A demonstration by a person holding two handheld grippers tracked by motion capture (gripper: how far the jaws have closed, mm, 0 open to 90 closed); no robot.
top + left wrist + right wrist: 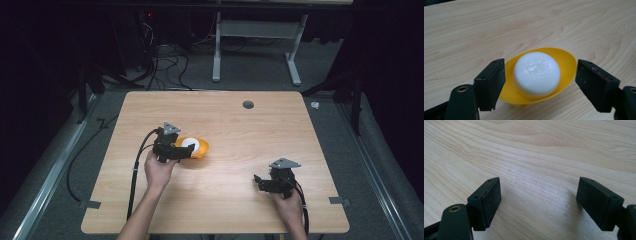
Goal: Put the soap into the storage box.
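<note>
Black jaws of my left gripper (539, 82) rise closest in its own view, spread wide, with the yellow dish (567, 65) sitting between them. One pad stands just off the dish's left rim, the other just off its right rim; I cannot tell whether either quite touches, and nothing is clamped. Inside the dish rests a white puck (537, 73), round and glossy, with a flat top, lying a little toward the near side of the bowl. The dish stands upright on the table (474, 30).

From the high view, my left gripper (190, 151) sits at the dish (201, 148) left of the table's middle, my left hand (159, 170) wrapped around its handle, and the puck (188, 143) shows as a white spot in the yellow.

My right gripper (257, 181) is well apart from all that, near the front right part of the table (240, 130), held low in my right hand (289, 202). In its own view the jaws of my right gripper (537, 202) gape wide over bare wood (536, 157), holding nothing. A small grey disc (248, 104) lies near the far edge.
</note>
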